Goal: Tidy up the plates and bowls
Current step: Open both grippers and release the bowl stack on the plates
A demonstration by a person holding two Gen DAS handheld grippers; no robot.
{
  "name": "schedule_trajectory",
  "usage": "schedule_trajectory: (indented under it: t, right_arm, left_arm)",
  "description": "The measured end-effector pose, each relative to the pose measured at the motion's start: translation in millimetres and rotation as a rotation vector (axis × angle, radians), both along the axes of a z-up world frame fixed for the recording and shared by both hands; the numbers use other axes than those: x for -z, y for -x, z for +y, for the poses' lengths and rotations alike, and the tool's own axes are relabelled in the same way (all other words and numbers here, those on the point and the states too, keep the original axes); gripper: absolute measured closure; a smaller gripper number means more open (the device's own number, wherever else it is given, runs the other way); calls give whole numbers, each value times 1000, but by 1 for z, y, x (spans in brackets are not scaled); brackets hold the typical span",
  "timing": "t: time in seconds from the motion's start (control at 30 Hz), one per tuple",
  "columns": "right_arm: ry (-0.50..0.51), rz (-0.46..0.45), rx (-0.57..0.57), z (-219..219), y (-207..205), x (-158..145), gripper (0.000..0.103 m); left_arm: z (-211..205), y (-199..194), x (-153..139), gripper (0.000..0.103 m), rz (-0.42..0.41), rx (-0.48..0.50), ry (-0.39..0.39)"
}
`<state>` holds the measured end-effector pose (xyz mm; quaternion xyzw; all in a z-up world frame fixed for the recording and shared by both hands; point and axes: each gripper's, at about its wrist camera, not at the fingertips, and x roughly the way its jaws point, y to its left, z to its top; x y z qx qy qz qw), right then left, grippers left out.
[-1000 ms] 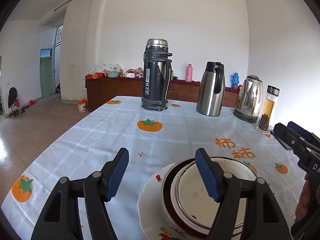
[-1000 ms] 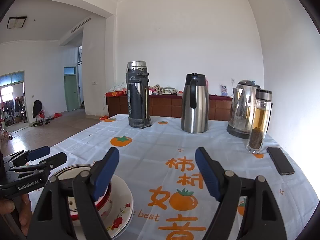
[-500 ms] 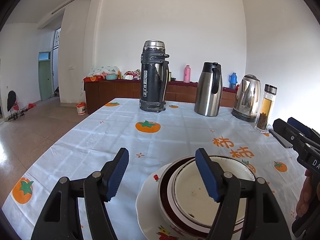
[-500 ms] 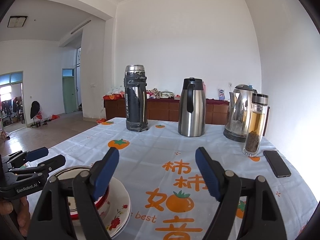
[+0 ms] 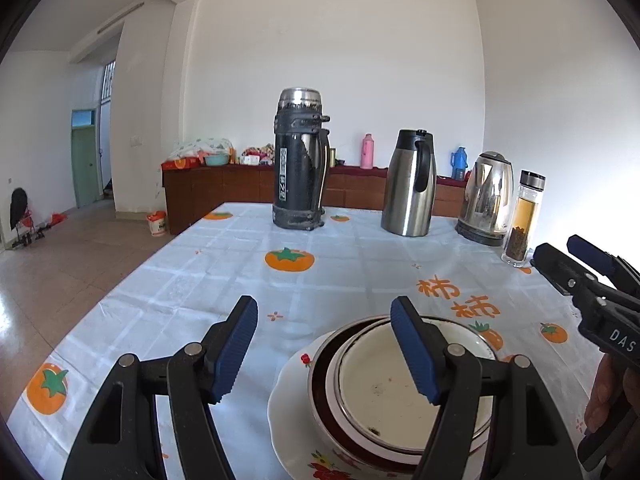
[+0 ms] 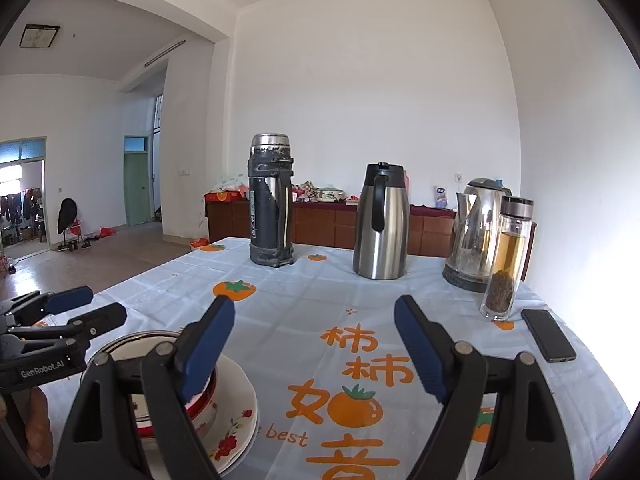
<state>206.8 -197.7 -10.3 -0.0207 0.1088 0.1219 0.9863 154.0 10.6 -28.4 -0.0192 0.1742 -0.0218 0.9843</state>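
A white floral plate (image 5: 288, 412) lies on the near part of the table. On it sits a dark red-rimmed bowl (image 5: 320, 376) with a cream enamel bowl (image 5: 384, 384) nested inside. My left gripper (image 5: 322, 302) is open over the stack's left side, its right finger above the cream bowl, nothing clamped. In the right wrist view the plate (image 6: 236, 412) and red-rimmed bowl (image 6: 206, 398) sit at lower left, partly hidden behind the left finger. My right gripper (image 6: 314, 300) is open over bare tablecloth to the right of the stack. A hand shows behind each gripper.
At the far end of the table (image 5: 192, 280) stand a black thermos (image 5: 300, 160), a steel carafe (image 5: 408, 184), an electric kettle (image 5: 486, 200) and a glass tea bottle (image 5: 524, 220). A phone (image 6: 548, 334) lies at the right. Beyond the table's left edge is tiled floor.
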Motion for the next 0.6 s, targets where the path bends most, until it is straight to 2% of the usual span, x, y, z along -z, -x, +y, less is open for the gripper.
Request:
schedule_trajectory:
  t: [0.6]
  right_arm:
    - [28, 1, -6, 7, -2, 1, 17]
  left_arm:
    - [0, 6, -5, 32, -55, -9, -14]
